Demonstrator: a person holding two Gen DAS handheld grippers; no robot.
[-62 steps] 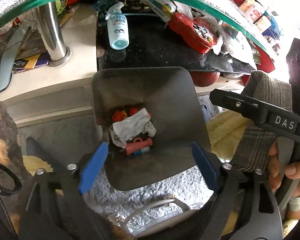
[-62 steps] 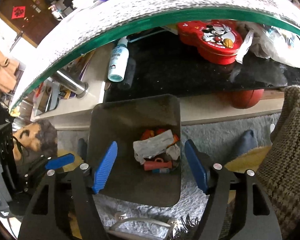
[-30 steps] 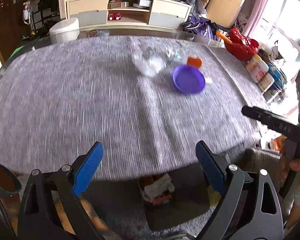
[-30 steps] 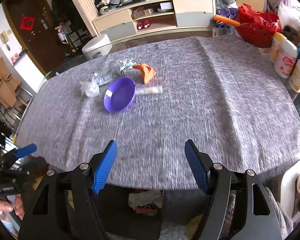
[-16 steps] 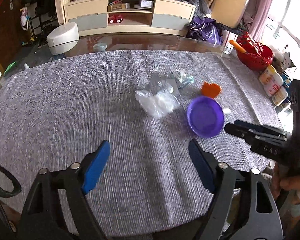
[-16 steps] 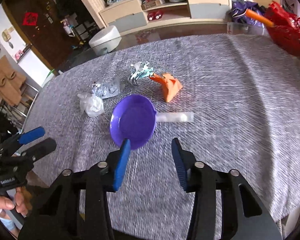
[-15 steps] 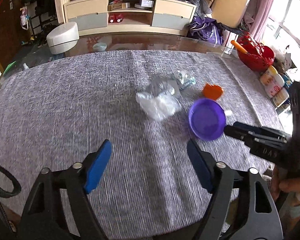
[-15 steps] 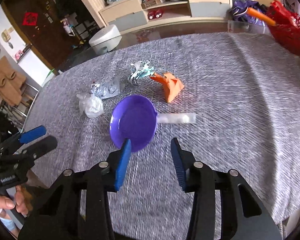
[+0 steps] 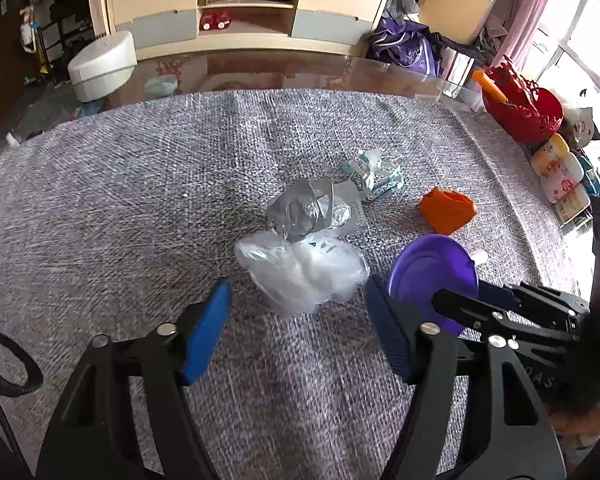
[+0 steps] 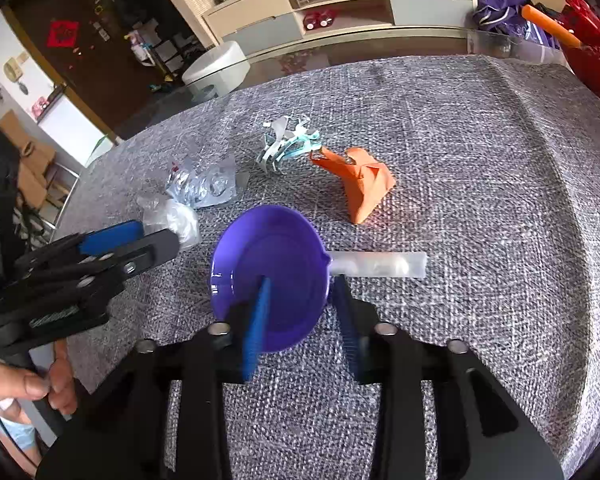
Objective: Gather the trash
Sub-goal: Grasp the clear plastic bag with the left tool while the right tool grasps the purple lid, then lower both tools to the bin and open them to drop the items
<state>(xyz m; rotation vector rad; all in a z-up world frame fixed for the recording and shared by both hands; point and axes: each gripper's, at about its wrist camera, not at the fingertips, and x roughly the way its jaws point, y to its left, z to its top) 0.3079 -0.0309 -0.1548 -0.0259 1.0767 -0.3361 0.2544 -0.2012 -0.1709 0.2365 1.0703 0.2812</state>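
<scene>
Fingers of left gripper apart, just closing around clear plastic bag, untouched; right gripper narrowing astride purple bowl rim, contact unclear.

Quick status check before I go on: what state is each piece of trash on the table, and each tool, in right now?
Left tool: open, closing around the clear plastic bag.
Right tool: narrowing astride the purple dish rim; contact unclear.
Clear plastic bag: crumpled, on the cloth.
Silver foil wrapper: crumpled, untouched.
Orange paper: folded, untouched.
Teal and white scrap: torn, untouched.
Clear tube: lying flat beside the dish.
</scene>
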